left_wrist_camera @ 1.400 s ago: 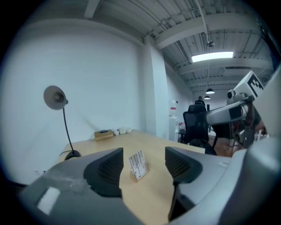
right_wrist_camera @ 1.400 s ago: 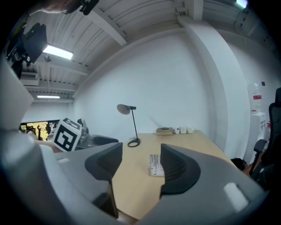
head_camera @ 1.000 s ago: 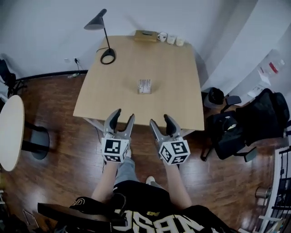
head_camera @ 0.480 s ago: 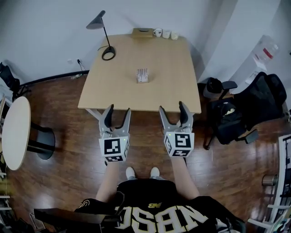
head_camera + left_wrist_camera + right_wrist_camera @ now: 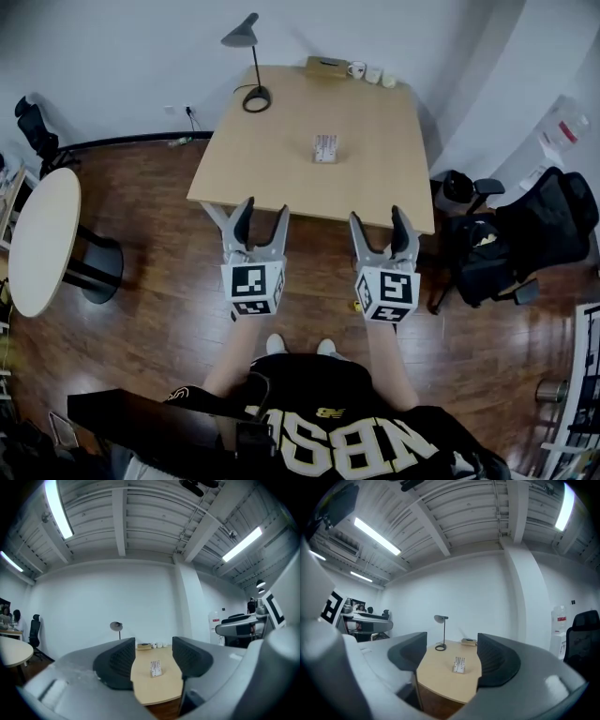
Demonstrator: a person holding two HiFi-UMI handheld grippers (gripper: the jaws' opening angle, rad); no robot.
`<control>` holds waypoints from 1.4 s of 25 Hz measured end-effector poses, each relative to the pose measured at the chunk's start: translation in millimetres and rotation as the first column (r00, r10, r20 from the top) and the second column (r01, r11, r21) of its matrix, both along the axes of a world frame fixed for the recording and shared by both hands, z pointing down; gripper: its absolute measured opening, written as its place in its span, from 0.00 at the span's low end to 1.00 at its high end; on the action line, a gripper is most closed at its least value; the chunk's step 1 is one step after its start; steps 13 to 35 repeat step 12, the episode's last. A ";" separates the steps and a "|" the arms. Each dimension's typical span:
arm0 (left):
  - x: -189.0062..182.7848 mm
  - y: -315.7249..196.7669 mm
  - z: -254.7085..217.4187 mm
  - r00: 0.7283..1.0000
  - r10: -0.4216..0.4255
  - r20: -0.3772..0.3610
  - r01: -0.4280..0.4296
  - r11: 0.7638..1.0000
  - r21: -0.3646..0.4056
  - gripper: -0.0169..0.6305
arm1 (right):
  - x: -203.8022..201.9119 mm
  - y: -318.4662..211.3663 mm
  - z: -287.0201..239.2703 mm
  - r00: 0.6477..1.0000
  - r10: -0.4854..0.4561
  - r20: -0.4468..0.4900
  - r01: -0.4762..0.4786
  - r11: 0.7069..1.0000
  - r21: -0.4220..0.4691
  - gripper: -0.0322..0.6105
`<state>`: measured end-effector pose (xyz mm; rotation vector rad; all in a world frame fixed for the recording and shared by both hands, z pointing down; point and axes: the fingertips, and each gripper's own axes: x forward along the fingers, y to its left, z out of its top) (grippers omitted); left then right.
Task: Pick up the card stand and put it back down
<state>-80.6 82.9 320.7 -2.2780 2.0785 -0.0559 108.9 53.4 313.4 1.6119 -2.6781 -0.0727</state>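
The card stand (image 5: 324, 148) is a small clear holder with a white card, upright near the middle of the wooden table (image 5: 281, 141). Both grippers hang in front of the table's near edge, well short of the stand. My left gripper (image 5: 262, 217) is open; its jaws have just been opening and nothing is between them. My right gripper (image 5: 379, 223) is open and empty too. In the left gripper view the card stand (image 5: 155, 668) shows far off between the jaws of the left gripper (image 5: 153, 651). The right gripper view frames the card stand (image 5: 459, 664) the same way beyond the right gripper (image 5: 452, 656).
A black desk lamp (image 5: 248, 56) stands at the table's far left corner. A wooden box (image 5: 324, 66) and cups (image 5: 373, 74) line the far edge. A round table (image 5: 42, 239) is at the left, black chairs and bags (image 5: 525, 234) at the right.
Both grippers have risen and come level, with the left jaws a little wider apart. The head view has swung, so the table now sits further right. The card stand has not moved.
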 end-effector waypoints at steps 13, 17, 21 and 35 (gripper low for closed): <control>-39.0 8.7 2.8 1.000 -0.010 0.004 0.010 1.000 0.005 0.42 | -44.7 13.5 -2.6 0.996 -0.015 -0.086 0.017 1.000 0.023 0.58; -39.0 8.7 2.8 1.000 -0.010 0.004 0.010 1.000 0.005 0.42 | -44.7 13.5 -2.6 0.996 -0.015 -0.086 0.017 1.000 0.023 0.58; -39.0 8.7 2.8 1.000 -0.010 0.004 0.010 1.000 0.005 0.42 | -44.7 13.5 -2.6 0.996 -0.015 -0.086 0.017 1.000 0.023 0.58; -39.0 8.7 2.8 1.000 -0.010 0.004 0.010 1.000 0.005 0.42 | -44.7 13.5 -2.6 0.996 -0.015 -0.086 0.017 1.000 0.023 0.58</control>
